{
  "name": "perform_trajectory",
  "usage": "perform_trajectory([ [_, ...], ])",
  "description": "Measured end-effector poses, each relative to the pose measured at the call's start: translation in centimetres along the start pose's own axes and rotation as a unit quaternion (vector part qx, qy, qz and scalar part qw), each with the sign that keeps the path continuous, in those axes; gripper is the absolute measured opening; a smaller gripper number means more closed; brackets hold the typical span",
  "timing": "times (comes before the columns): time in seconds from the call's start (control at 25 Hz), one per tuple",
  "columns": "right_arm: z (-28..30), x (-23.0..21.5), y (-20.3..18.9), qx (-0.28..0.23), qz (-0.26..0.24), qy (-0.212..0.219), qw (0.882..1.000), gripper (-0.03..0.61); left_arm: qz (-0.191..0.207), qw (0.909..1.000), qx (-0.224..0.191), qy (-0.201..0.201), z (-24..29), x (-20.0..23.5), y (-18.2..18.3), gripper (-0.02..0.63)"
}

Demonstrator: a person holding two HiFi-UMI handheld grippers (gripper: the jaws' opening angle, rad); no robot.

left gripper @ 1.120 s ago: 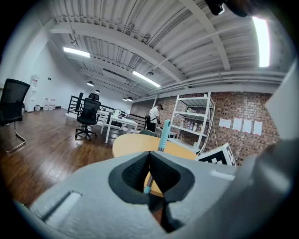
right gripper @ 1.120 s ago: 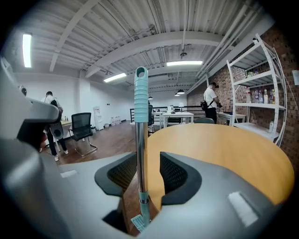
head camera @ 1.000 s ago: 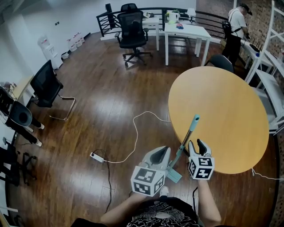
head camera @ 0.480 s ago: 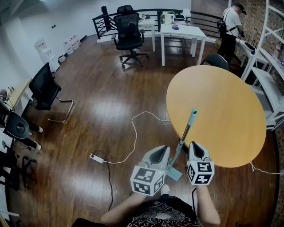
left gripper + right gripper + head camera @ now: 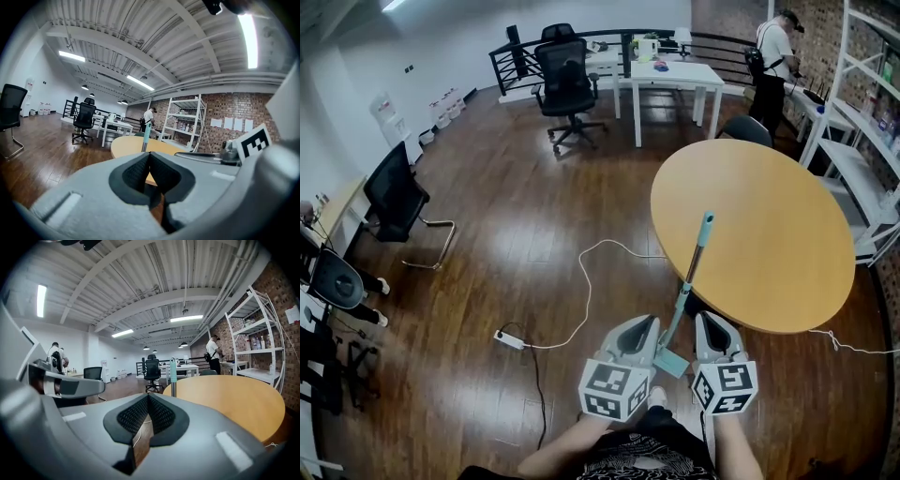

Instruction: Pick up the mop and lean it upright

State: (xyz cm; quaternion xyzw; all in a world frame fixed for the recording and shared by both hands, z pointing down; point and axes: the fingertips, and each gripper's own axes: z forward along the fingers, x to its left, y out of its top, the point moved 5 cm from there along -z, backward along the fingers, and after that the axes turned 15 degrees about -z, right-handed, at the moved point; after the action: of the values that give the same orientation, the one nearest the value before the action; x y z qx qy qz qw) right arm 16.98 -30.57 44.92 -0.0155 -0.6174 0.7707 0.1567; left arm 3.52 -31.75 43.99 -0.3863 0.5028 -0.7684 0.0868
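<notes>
Teal-handled mop [image 5: 691, 274] apparently against round table [image 5: 769, 211]; wall sheets' [image 5: 228, 123] print illegible.

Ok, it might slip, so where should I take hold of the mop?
I'd grip the mop on its thin pole, midway between the teal top grip and the flat head. Come from the floor side, jaws across the pole: it leans near upright on the round table, which blocks the far side.

A round tan table [image 5: 769, 244] stands on dark wood floor [image 5: 516, 206], a black chair [image 5: 567, 75] beyond.
</notes>
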Motion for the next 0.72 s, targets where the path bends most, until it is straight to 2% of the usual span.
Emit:
perform_trajectory([
  [0.4,-5.6,3.5,1.5,-0.024,-0.008,-0.009,1.0,0.0,0.033,0.9987,0.008,-0.039,-3.3,-2.4,-1.6,0.003],
  [0.72,-7.4,5.2,1.2,-0.022,-0.01,-0.005,1.0,0.0,0.048,0.9979,0.01,-0.042,-5.4,-3.0,-2.3,0.003],
])
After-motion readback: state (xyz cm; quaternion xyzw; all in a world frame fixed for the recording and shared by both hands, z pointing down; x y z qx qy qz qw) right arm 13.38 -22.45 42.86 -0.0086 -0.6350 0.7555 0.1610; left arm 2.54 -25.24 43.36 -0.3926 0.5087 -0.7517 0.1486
